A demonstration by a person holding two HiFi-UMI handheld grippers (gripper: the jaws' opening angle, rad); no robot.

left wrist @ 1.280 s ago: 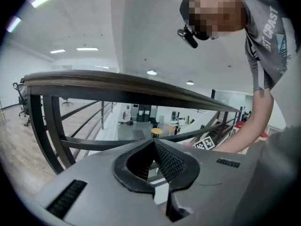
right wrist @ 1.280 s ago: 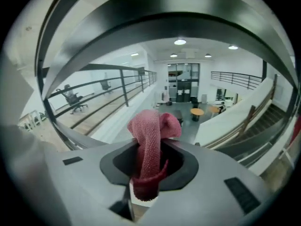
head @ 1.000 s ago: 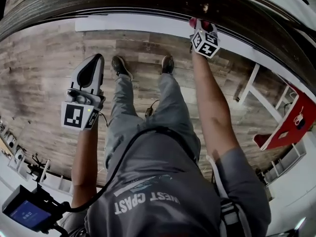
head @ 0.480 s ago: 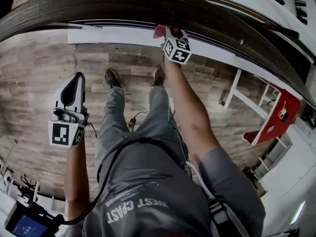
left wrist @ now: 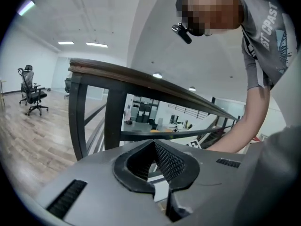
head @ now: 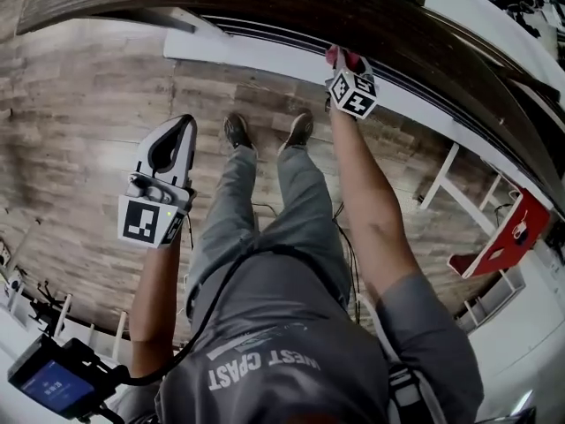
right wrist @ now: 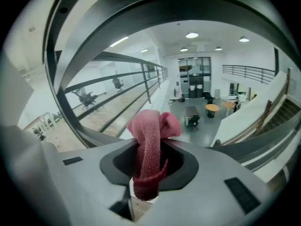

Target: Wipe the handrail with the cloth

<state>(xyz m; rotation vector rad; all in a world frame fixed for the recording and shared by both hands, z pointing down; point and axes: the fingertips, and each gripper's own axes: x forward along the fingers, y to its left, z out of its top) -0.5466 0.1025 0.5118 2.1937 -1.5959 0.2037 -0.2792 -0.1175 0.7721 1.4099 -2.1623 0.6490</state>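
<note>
Right gripper view: right tongs (right wrist: 150,144) tight on pink cloth (right wrist: 152,125) by handrail (right wrist: 178,8); left tongs (left wrist: 154,141) together, empty.

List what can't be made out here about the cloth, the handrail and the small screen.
- Head view: whether the red woven cloth touches the dark wooden handrail; the right hand-held gripper's marker cube covers that spot.
- Right gripper view: the same contact; depth between cloth and rail is unreadable.
- Head view: the handrail's ends, cut off by the picture's edges.
- Head view: print on the small blue screen, too small.
</note>
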